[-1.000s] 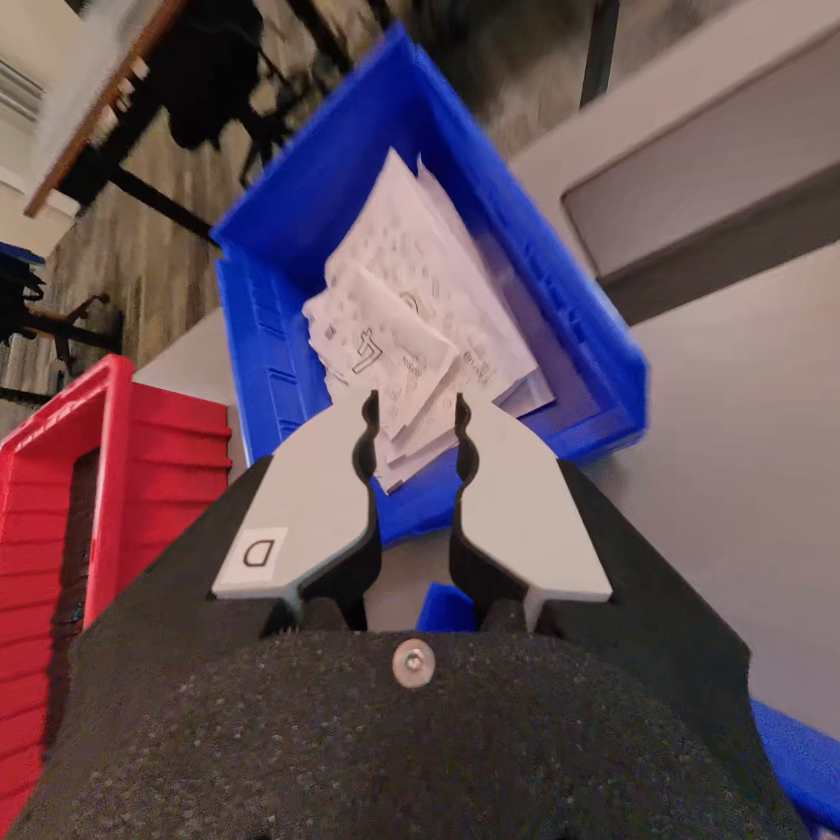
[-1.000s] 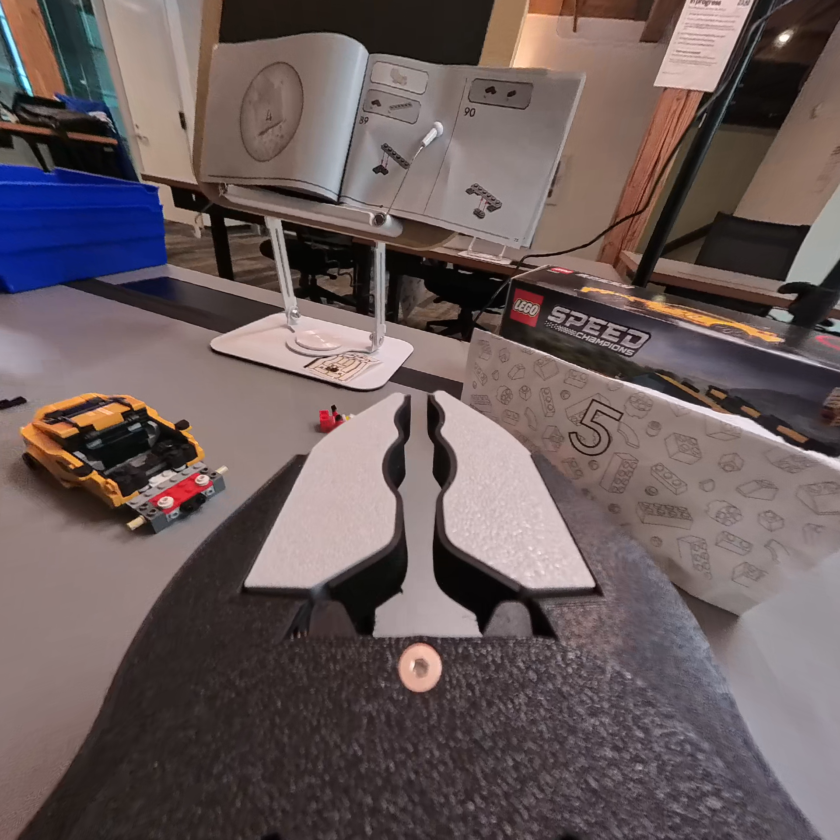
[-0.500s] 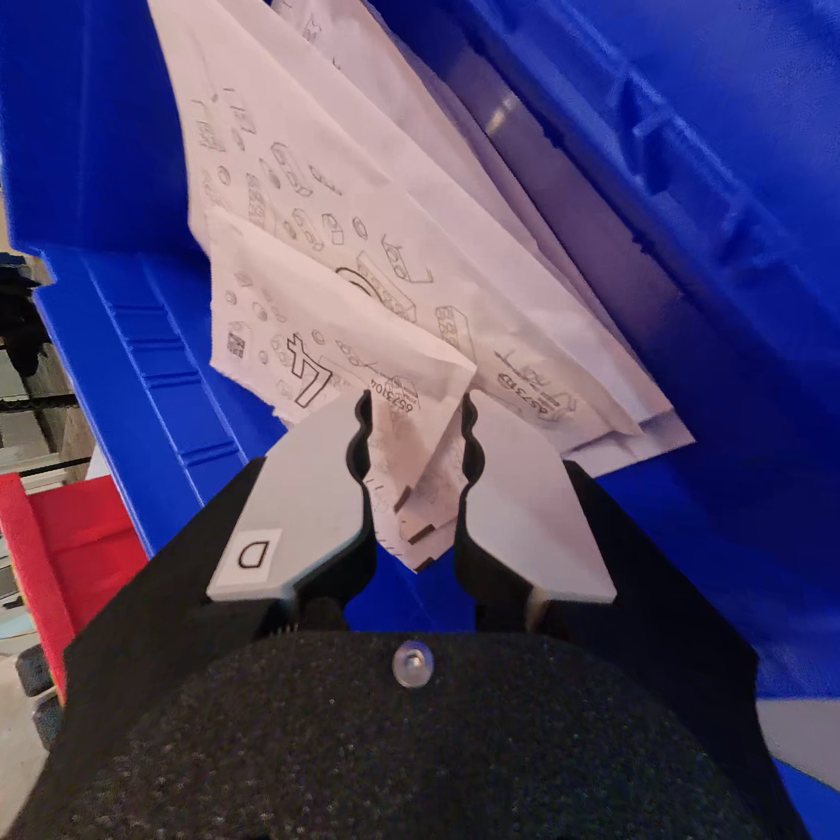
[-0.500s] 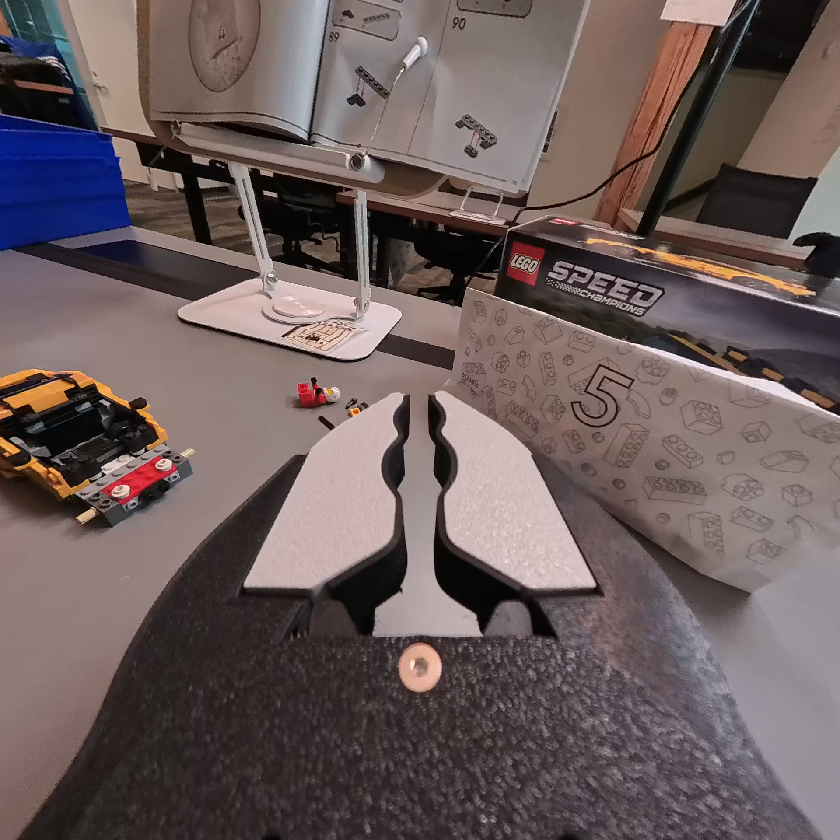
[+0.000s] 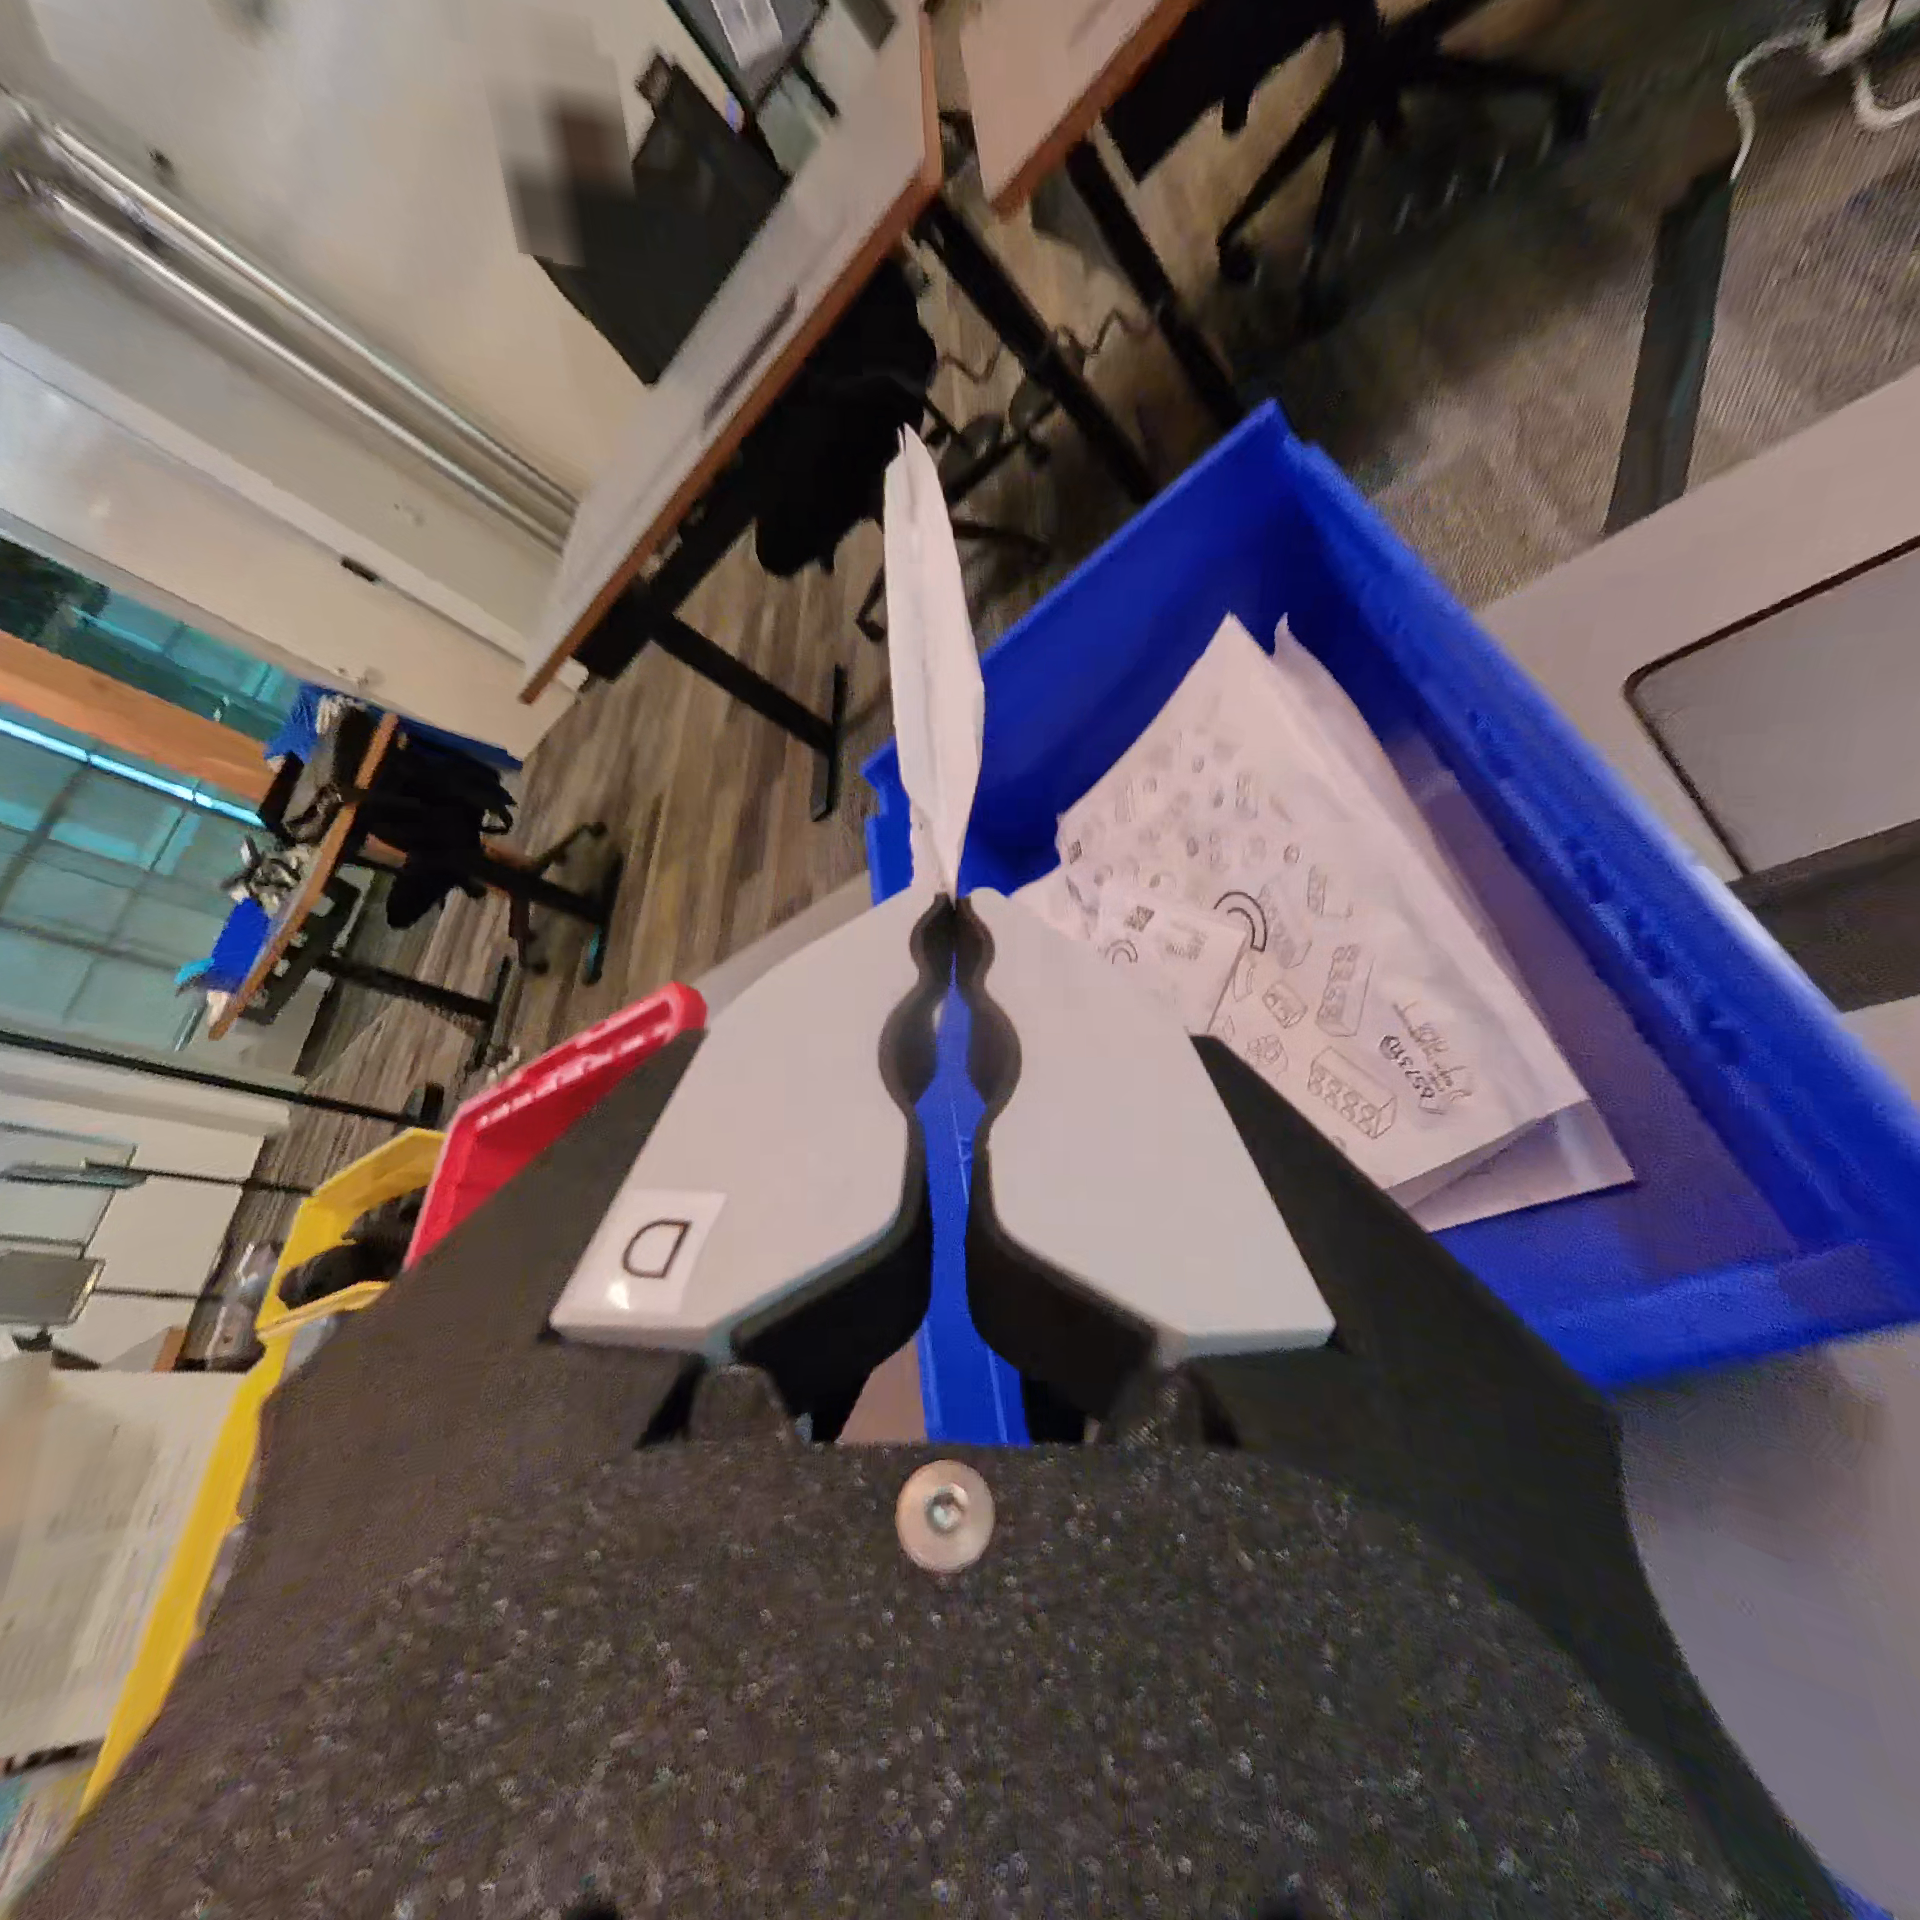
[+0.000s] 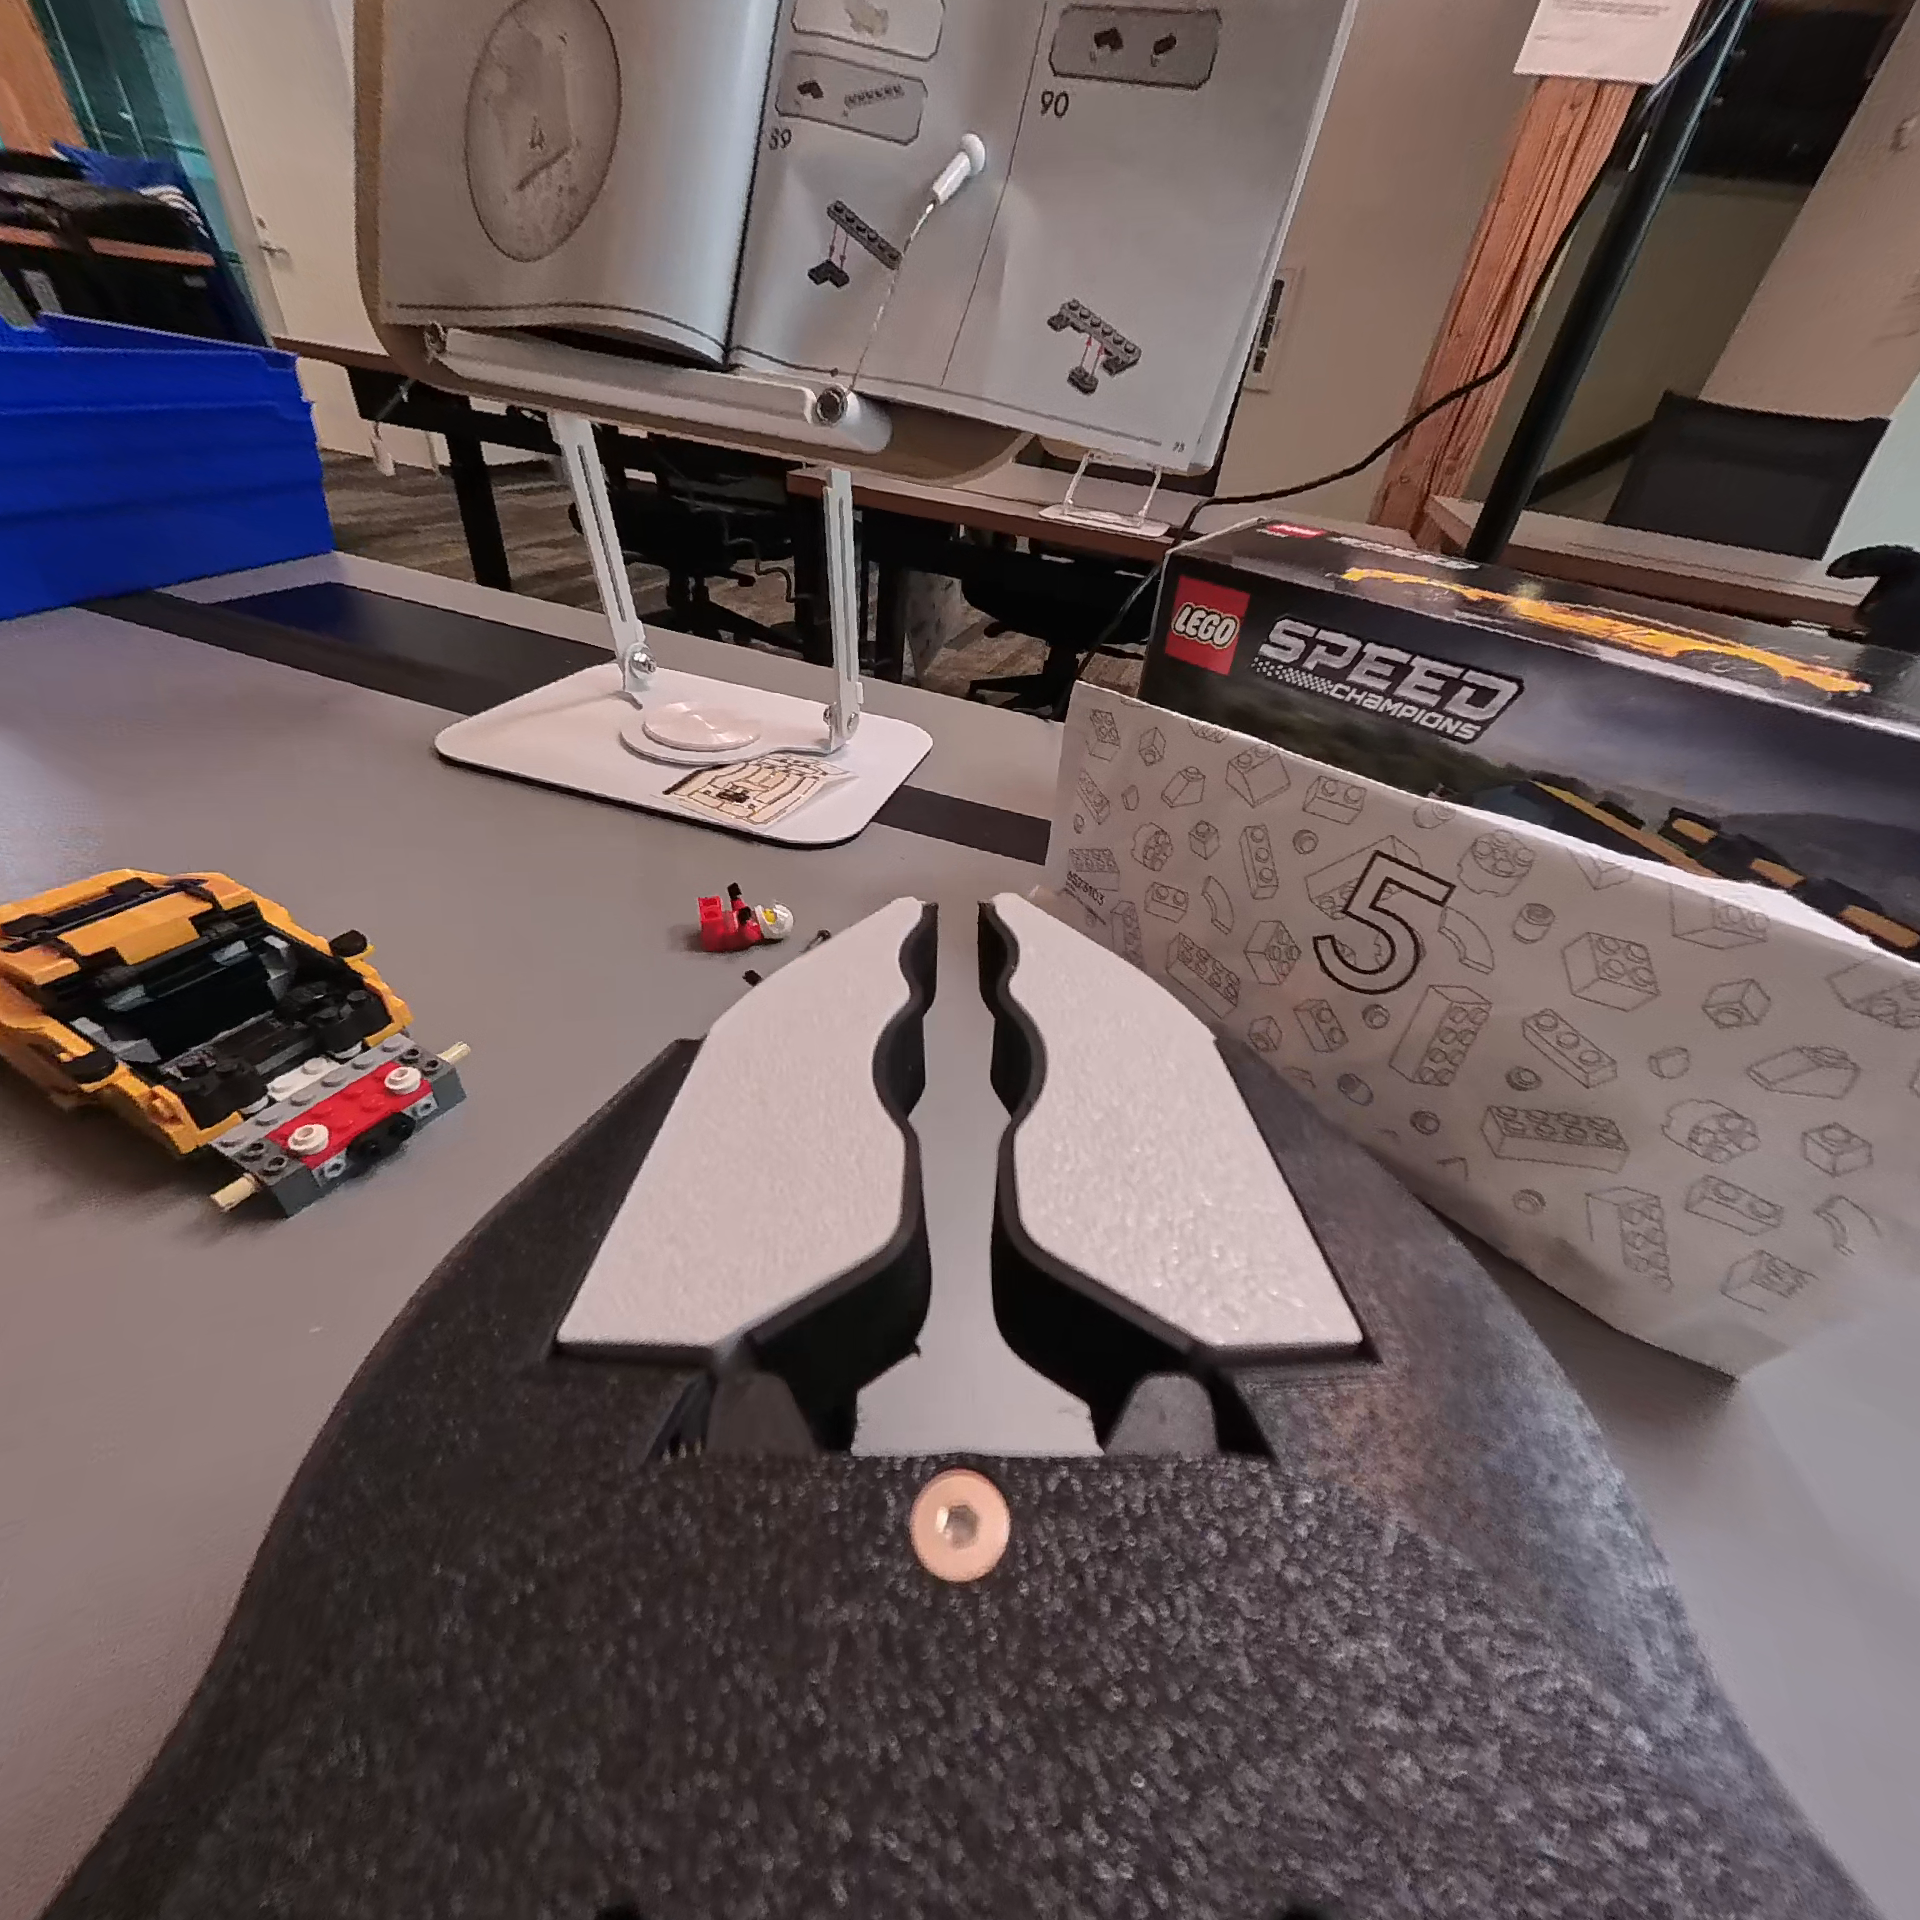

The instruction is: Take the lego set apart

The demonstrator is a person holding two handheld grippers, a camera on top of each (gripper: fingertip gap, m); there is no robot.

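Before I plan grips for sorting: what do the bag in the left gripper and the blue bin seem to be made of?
The bag in the left gripper looks like thin matte white paper: it stands flat and stiff, seen edge-on. The blue bin looks like moulded hard plastic, slightly glossy, with ribbed walls and a thick rim.

Lettering and a red logo badge on the dark set box (image 6: 1507, 675). A big numeral on the white paper bag (image 6: 1455, 1039). Page numbers on the open instruction booklet (image 6: 1091, 208). A one-letter sticker (image 5: 649, 1247) on the left claw (image 5: 951, 914). Codes on the printed bags (image 5: 1299, 935) in the blue bin (image 5: 1662, 935).
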